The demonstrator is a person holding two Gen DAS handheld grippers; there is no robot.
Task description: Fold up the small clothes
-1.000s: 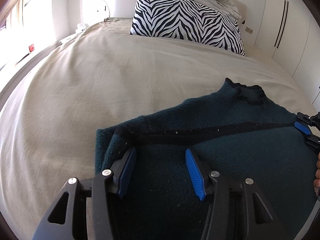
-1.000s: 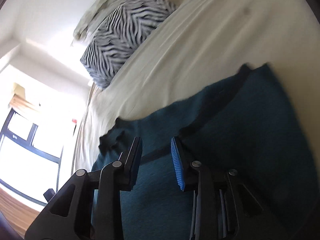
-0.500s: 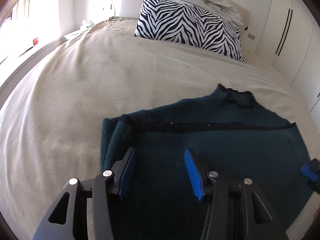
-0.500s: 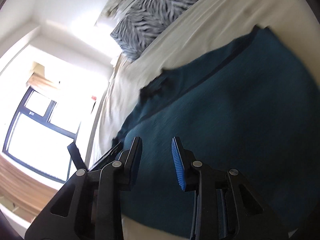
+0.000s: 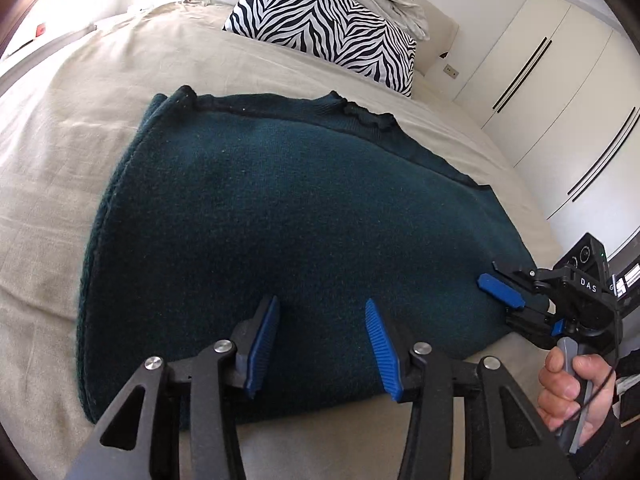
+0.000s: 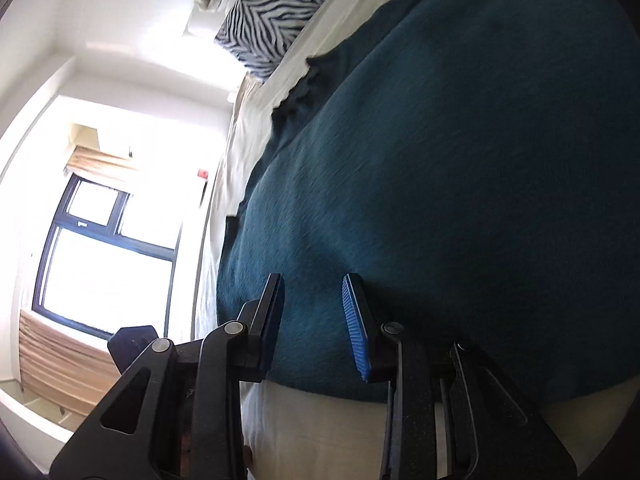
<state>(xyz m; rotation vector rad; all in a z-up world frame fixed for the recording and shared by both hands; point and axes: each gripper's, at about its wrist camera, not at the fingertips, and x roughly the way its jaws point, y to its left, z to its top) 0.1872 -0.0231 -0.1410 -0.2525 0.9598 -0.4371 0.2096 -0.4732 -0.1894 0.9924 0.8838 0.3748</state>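
Dark teal knitted sweater (image 5: 288,216) is lying flat on the beige bed (image 5: 80,128), already doubled over, its black-trimmed collar (image 5: 368,118) toward the zebra pillow (image 5: 328,28). Left gripper (image 5: 320,336) is hovering over the near hem, jaws standing wide, gripping nothing. Right gripper (image 5: 504,304) is sitting at the sweater's right edge, jaws apart, also gripping nothing; the person's hand (image 5: 572,392) is squeezing its handle.

Judgement: next fold is being set up. To do it well, both grippers should be pinching all layers at matching near corners, lifting evenly, and carrying the hem toward the collar without dragging the knit.
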